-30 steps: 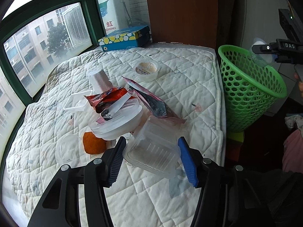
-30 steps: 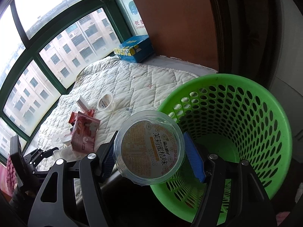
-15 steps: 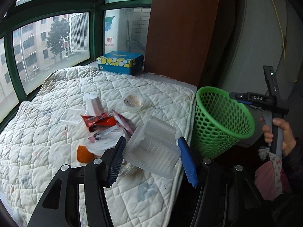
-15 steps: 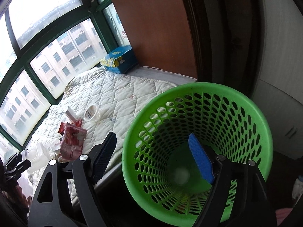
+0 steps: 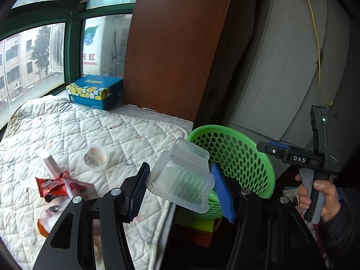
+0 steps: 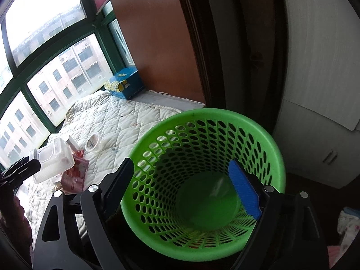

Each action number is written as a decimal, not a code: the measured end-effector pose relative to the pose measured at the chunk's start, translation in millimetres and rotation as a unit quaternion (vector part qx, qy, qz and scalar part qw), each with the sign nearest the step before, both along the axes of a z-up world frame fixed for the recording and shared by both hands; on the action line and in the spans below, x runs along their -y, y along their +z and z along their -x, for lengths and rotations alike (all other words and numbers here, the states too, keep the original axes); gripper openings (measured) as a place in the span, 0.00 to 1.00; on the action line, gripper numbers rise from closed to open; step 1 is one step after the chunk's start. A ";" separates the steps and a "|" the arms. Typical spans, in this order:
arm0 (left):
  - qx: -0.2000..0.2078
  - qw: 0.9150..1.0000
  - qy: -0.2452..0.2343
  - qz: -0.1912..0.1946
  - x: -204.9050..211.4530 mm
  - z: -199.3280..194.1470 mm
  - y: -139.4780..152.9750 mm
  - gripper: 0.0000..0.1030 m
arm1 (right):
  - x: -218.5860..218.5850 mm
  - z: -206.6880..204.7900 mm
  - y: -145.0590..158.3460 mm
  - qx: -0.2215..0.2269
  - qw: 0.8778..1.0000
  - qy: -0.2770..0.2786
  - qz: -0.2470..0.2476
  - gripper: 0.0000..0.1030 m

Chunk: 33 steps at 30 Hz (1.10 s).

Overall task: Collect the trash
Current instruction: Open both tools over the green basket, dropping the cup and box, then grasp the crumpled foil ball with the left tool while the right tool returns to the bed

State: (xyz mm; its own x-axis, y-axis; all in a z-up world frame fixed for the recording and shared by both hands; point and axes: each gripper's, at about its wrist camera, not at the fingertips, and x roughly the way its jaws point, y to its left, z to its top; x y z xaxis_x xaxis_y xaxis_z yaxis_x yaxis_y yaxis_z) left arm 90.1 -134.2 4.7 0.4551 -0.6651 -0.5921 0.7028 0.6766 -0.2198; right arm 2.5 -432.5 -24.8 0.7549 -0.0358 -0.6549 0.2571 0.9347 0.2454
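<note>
Left wrist view: the left gripper (image 5: 178,189) grasps a clear plastic box (image 5: 180,180) beside the green basket (image 5: 243,157) (over the bed edge). The right gripper (image 6: 182,186) hangs spread, holding nothing, above the basket.

Green-framed windows (image 5: 72,51), brown wooden panel (image 5: 171,51), quilted mattress (image 5: 126,130)

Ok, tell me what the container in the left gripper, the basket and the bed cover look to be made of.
Clear container: thin moulded plastic, see-through and glossy, with ribbed base; the left gripper is shut on it.
Green basket: rigid plastic, smooth with a slight sheen, walls perforated with oval holes.
Quilted cover: looks like padded fabric, matte off-white, stitched in diamonds, with some stains.
</note>
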 end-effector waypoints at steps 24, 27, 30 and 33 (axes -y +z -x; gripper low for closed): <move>-0.051 0.998 -0.036 -0.023 105.9 -1.4 -19.8 0.77 | 30.9 28.8 -3.0 0.004 1.000 -0.029 0.005 0.87; -0.046 0.999 -0.006 -0.020 82.7 0.9 -14.0 0.79 | 21.4 22.1 -2.6 0.006 1.000 -0.013 0.001 0.88; -0.035 0.999 0.026 -0.027 58.3 4.4 -10.9 0.80 | 9.0 14.1 -1.3 0.008 1.000 0.006 0.001 0.89; -0.030 0.997 0.060 -0.041 34.8 6.0 -12.8 0.80 | -4.5 4.8 -0.1 0.009 1.000 0.027 -0.002 0.90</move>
